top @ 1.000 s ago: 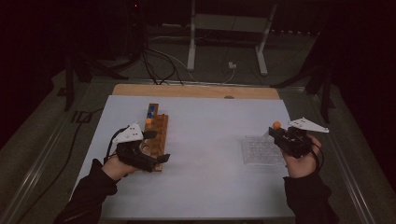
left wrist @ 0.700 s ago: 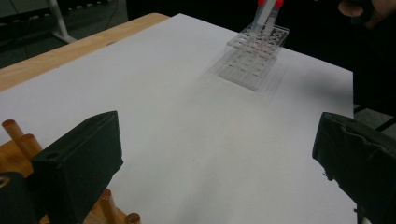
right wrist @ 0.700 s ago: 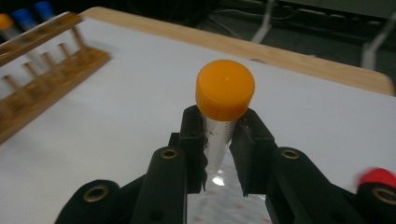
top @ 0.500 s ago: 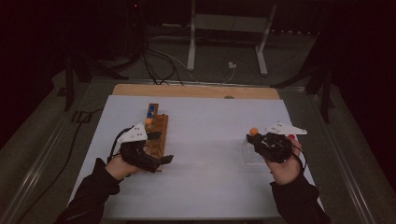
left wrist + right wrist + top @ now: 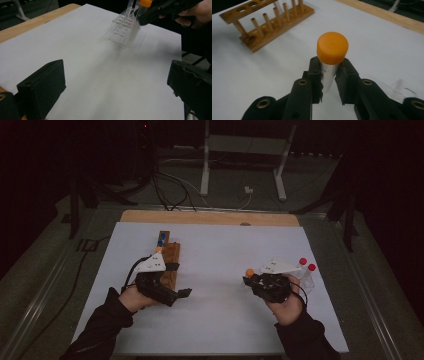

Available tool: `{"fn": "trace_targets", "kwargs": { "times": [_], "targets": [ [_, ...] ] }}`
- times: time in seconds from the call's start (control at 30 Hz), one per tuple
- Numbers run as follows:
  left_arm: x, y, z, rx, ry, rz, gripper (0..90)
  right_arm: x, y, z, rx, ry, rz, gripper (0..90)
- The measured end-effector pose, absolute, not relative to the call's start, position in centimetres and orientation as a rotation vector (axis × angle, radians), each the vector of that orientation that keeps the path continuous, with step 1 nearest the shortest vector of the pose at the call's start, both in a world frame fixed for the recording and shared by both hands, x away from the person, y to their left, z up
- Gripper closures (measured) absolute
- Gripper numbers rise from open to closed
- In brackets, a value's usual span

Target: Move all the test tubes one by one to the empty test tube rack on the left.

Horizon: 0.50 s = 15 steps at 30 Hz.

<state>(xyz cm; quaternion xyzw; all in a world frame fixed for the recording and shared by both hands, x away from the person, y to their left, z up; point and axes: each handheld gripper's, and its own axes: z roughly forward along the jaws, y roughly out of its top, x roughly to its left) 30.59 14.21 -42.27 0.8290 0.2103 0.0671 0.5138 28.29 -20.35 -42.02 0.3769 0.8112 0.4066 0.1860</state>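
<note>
My right gripper (image 5: 329,75) is shut on a clear tube with an orange cap (image 5: 332,47), held upright above the white sheet. The high view puts this gripper (image 5: 250,279) and the orange cap (image 5: 249,272) left of a clear plastic rack (image 5: 306,281) that holds two red-capped tubes (image 5: 303,261). A wooden tube rack (image 5: 169,259) with blue-capped tubes (image 5: 161,240) stands at the left, and the same wooden rack (image 5: 269,22) lies ahead in the right gripper view. My left gripper (image 5: 183,293) rests beside it, open and empty. Its jaws (image 5: 115,82) stand wide apart, facing the clear rack (image 5: 125,27).
A white sheet (image 5: 220,320) covers the table, with a wooden edge (image 5: 210,217) showing at the far side. Cables and a metal stand (image 5: 205,165) lie on the floor beyond. The room around the table is dark.
My right gripper has moved left, away from the clear rack, carrying the orange-capped tube out over the sheet. The left gripper has hardly moved.
</note>
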Motion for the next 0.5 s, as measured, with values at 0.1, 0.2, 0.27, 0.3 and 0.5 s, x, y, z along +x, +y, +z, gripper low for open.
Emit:
{"fn": "trace_targets", "kwargs": {
  "times": [0.1,0.2,0.27,0.3,0.5],
  "targets": [
    [30.7,13.5,-42.2,1.997,0.488,0.146,2.5,28.1,-19.7,-42.3,1.039,2.311,1.142,74.5],
    [30.7,12.8,-42.1,2.003,0.469,0.134,2.5,28.0,-19.0,-42.7,1.015,2.339,1.14,74.5],
    [30.7,12.3,-41.9,2.011,0.453,0.128,3.0,27.9,-18.6,-42.9,0.999,2.354,1.139,74.5],
    [30.7,12.1,-41.9,2.012,0.447,0.126,3.3,27.8,-18.4,-42.9,0.993,2.362,1.141,74.5],
    [30.8,10.9,-41.5,2.012,0.414,0.105,4.6,27.6,-17.6,-43.0,0.955,2.39,1.155,74.5]
  ]
}}
